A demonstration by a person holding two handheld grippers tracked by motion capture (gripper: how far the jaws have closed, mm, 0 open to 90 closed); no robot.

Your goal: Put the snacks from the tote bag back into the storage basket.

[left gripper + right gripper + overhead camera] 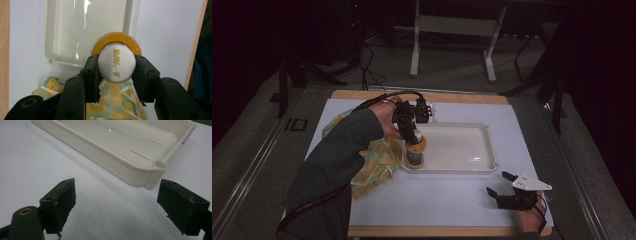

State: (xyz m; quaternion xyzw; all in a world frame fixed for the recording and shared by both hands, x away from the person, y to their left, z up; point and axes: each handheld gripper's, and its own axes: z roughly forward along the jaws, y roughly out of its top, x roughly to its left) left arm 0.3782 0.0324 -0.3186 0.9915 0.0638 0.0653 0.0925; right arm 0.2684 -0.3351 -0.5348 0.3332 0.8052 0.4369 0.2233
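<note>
Item: orange bottle (416, 149), white cap pinched by left gripper (408, 131), at white tray (462, 167) 9 o'clock corner, seemingly mid-placement; right gripper (501, 184) spread, idle at 5 o'clock; fruit-print cloth (374, 162) alongside.

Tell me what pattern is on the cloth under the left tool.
Citrus and kiwi slices on pale teal cloth, clearest in the left gripper view, below the bottle.
</note>
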